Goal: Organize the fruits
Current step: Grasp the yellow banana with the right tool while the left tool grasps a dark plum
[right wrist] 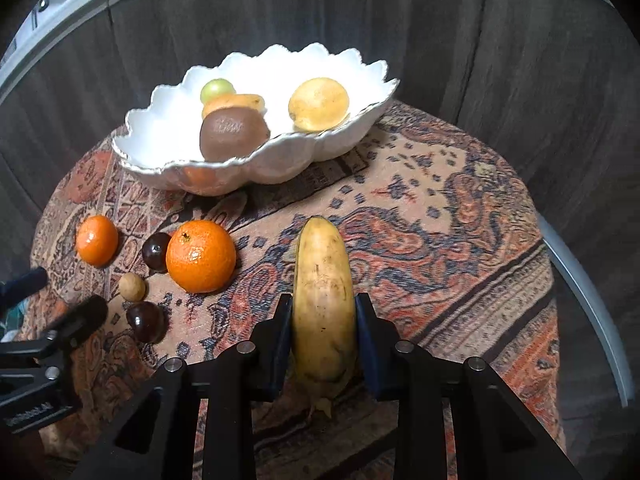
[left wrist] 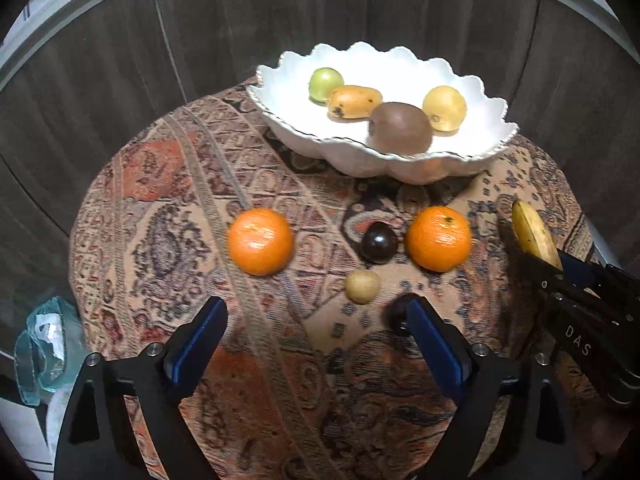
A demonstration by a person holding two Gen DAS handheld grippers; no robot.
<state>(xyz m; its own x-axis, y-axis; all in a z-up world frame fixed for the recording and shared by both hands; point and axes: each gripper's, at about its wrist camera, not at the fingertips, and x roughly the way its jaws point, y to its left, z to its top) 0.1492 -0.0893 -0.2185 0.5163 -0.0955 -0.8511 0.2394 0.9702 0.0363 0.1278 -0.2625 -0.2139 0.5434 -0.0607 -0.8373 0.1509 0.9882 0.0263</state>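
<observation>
Right hand-held gripper clamped on banana, held above worktop near its right edge, tip toward bowl at far edge. Left hand-held gripper spread wide, empty, low over near edge. On cloth: two oranges, two dark fruits, one small tan fruit. Bowl holds four fruits.

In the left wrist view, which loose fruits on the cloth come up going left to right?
Left orange → small tan fruit → dark plum → right orange → banana, held in the right tongs.
</observation>
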